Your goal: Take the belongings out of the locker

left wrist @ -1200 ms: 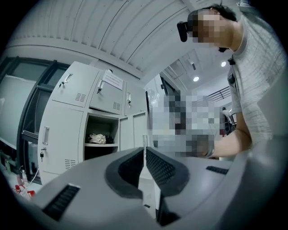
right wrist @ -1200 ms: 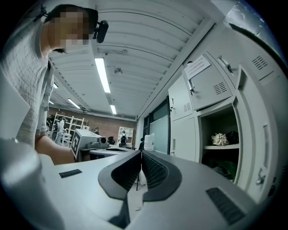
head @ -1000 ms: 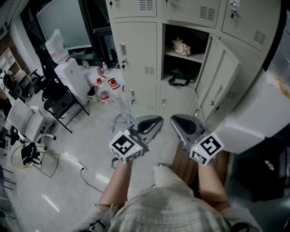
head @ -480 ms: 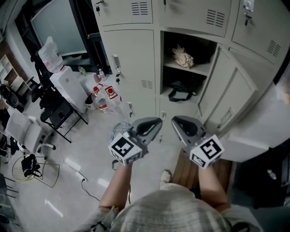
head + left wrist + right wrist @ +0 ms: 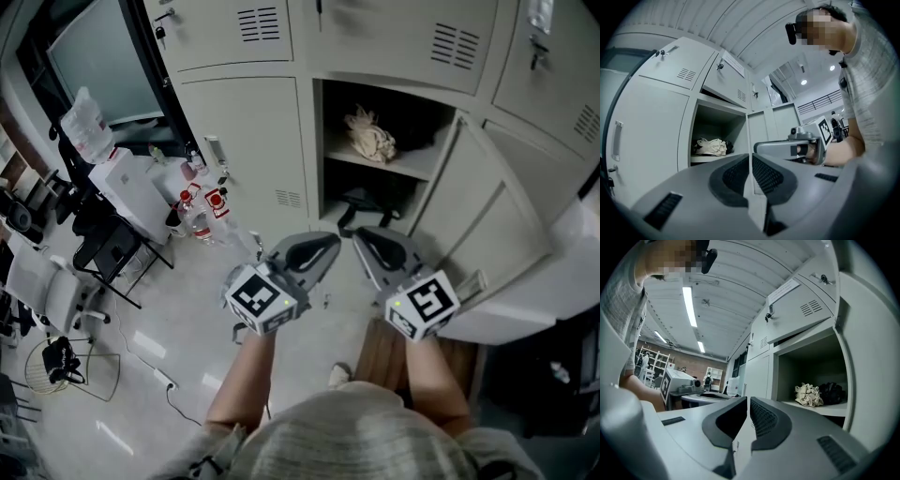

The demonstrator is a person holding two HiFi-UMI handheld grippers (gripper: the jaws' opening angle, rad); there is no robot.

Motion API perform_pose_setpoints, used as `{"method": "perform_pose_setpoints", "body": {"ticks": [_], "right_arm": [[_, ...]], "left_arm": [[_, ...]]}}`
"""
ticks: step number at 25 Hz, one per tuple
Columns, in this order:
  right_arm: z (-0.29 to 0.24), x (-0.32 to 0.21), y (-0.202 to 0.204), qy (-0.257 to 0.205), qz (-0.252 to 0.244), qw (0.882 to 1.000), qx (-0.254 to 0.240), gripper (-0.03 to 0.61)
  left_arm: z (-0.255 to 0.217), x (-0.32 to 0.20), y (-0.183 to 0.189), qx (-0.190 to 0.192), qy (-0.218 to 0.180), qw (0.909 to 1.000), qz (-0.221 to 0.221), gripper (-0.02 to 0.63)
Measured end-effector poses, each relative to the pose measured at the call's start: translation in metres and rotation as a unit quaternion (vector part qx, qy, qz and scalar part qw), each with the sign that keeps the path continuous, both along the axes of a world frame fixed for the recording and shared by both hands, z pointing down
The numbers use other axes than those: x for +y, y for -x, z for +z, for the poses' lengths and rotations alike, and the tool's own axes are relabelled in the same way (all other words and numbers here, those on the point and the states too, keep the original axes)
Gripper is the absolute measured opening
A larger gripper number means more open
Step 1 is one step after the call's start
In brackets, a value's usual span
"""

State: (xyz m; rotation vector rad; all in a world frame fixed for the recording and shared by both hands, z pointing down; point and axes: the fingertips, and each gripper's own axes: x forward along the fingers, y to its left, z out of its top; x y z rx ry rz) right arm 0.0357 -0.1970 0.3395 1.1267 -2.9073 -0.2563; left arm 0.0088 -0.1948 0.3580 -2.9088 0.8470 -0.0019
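Observation:
The open locker compartment (image 5: 394, 103) faces me, its door (image 5: 492, 220) swung out to the right. A crumpled beige cloth (image 5: 370, 134) lies on its shelf, with a dark bundle (image 5: 832, 392) beside it in the right gripper view. A black bag (image 5: 375, 202) sits under the shelf. My left gripper (image 5: 326, 246) and right gripper (image 5: 360, 238) hover side by side in front of the locker, short of the opening. Both are shut with nothing between the jaws. The beige cloth (image 5: 710, 146) also shows in the left gripper view, ahead of the left gripper (image 5: 750, 158).
Closed locker doors (image 5: 248, 141) surround the open one. Water bottles (image 5: 192, 211) stand on the floor at the left, near a white box (image 5: 127, 178) and black chairs (image 5: 103, 239). A wooden board (image 5: 380, 349) lies near my shoe (image 5: 339, 377).
The locker has come nearer and sits larger in the head view. Both grippers keep the same shut pose side by side, now closer to the opening.

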Motion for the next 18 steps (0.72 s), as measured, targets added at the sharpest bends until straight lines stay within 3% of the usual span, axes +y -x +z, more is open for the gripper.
{"method": "perform_pose_setpoints", "body": {"ticks": [12,18], "right_arm": [[0.0,-0.063,-0.02,0.012,0.046,0.999,-0.018,0.006],[-0.006,-0.091,-0.023,0.021,0.071,0.997,-0.025,0.065]], "left_arm": [[0.012,-0.049,-0.008,0.01,0.018,0.9998,0.0,0.006],[0.006,-0.071,-0.013,0.025,0.01,0.9993,0.026,0.006]]}}
